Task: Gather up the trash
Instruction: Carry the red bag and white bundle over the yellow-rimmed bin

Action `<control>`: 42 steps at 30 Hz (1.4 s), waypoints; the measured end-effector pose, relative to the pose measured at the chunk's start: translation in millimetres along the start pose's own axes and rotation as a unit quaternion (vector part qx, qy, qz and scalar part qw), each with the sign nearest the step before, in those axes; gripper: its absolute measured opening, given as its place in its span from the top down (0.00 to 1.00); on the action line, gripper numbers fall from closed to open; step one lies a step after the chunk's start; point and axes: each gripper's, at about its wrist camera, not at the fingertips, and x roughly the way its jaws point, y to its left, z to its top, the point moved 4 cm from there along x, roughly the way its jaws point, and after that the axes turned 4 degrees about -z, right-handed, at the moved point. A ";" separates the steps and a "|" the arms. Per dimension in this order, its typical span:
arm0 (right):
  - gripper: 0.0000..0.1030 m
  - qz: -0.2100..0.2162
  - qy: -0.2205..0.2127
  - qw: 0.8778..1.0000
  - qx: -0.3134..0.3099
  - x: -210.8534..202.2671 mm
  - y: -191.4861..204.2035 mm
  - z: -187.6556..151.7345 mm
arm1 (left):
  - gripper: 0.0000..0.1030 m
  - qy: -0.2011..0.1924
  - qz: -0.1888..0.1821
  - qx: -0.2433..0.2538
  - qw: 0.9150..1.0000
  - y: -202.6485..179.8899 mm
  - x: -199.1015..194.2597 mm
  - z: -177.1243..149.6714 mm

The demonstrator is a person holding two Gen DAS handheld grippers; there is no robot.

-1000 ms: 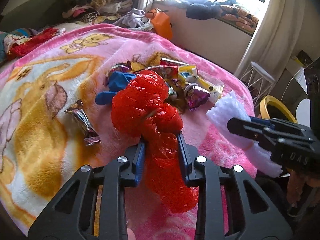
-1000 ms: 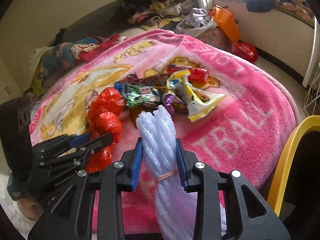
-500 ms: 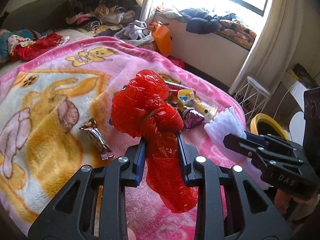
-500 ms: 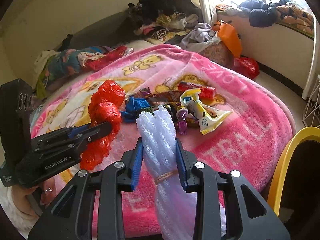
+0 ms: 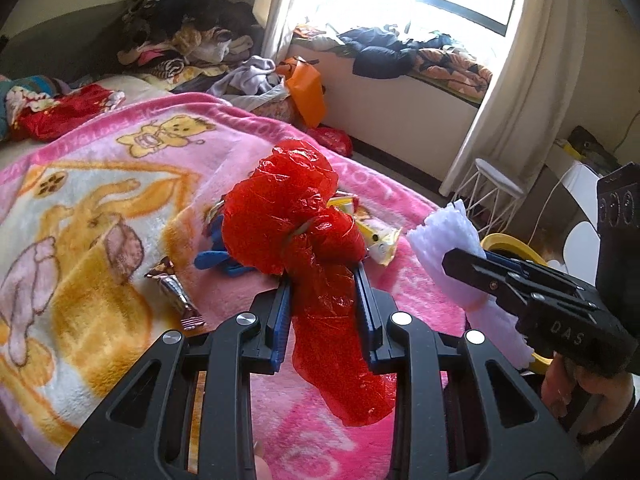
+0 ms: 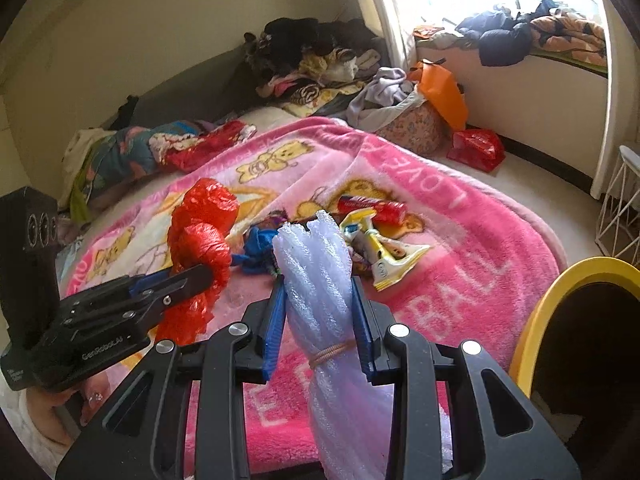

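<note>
My left gripper (image 5: 322,280) is shut on a crumpled red plastic bag (image 5: 292,216), held up above the pink blanket (image 5: 100,184). The right gripper (image 6: 318,284) is shut on a bundle of white foam wrap (image 6: 314,252) tied with a rubber band. Each gripper shows in the other's view: the right gripper (image 5: 460,258) with the foam wrap (image 5: 444,232) at the right, the left gripper (image 6: 200,274) with the red bag (image 6: 202,224) at the left. More wrappers (image 6: 380,248) and a blue glove (image 6: 256,246) lie heaped on the blanket. A silver candy wrapper (image 5: 176,292) lies apart.
A yellow-rimmed bin (image 6: 560,312) stands at the bed's right edge. A white wire stool (image 5: 496,196) is by the curtain. Clothes (image 6: 320,64) are piled at the bed's head, and an orange bag (image 6: 440,88) and a red bag (image 6: 476,148) sit on the floor.
Both grippers have risen above the blanket with their loads still held. The heap of wrappers now sits lower and farther off in both views.
</note>
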 end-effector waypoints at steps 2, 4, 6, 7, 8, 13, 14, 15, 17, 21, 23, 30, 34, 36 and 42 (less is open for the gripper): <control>0.71 -0.003 -0.007 1.000 0.007 -5.1 -4.1 2.0 | 0.78 -0.002 -0.003 0.004 1.000 -5.5 -2.2 1.1; 0.71 -0.004 -0.013 1.000 0.014 -9.8 -8.5 4.2 | 0.78 -0.006 -0.007 0.008 1.000 -11.0 -4.1 2.4; 0.71 -0.007 -0.020 1.000 0.019 -15.4 -12.7 6.8 | 0.78 -0.009 -0.010 0.012 1.000 -16.6 -5.3 3.6; 0.71 -0.008 -0.022 1.000 0.021 -16.4 -14.3 7.8 | 0.78 -0.010 -0.012 0.013 1.000 -18.9 -5.9 4.3; 0.71 -0.009 -0.025 0.999 0.024 -17.9 -16.5 8.0 | 0.78 -0.011 -0.014 0.015 1.000 -22.0 -6.5 4.9; 0.71 -0.016 -0.034 0.999 0.035 -25.0 -27.3 10.9 | 0.78 -0.014 -0.022 0.023 0.999 -31.8 -8.3 6.2; 0.71 -0.016 -0.036 0.999 0.036 -26.1 -28.2 10.9 | 0.78 -0.015 -0.024 0.024 0.999 -33.5 -8.4 6.4; 0.71 -0.017 -0.038 0.998 0.038 -27.6 -29.3 11.3 | 0.78 -0.015 -0.025 0.026 0.999 -36.1 -8.6 6.6; 0.71 -0.021 -0.042 0.998 0.040 -30.6 -32.4 12.4 | 0.78 -0.016 -0.029 0.028 0.999 -39.8 -8.5 7.3; 0.71 -0.027 -0.048 0.998 0.044 -36.0 -36.9 13.2 | 0.78 -0.018 -0.037 0.033 0.999 -47.5 -8.2 7.9; 0.71 -0.032 -0.051 0.997 0.046 -38.9 -40.0 13.4 | 0.78 -0.018 -0.040 0.036 0.998 -49.8 -7.7 7.9; 0.71 -0.048 -0.062 0.995 0.058 -48.1 -49.0 14.0 | 0.78 -0.019 -0.049 0.044 0.998 -61.3 -5.4 8.7; 0.71 -0.062 -0.068 0.994 0.060 -52.3 -54.4 14.5 | 0.78 -0.017 -0.056 0.050 0.997 -67.9 -4.1 7.9; 0.71 -0.067 -0.071 0.993 0.063 -54.5 -57.9 14.8 | 0.78 -0.016 -0.059 0.051 0.997 -71.3 -3.3 7.5; 0.71 -0.090 -0.079 0.990 0.071 -61.6 -70.6 14.2 | 0.78 -0.014 -0.076 0.062 0.995 -85.9 0.0 5.5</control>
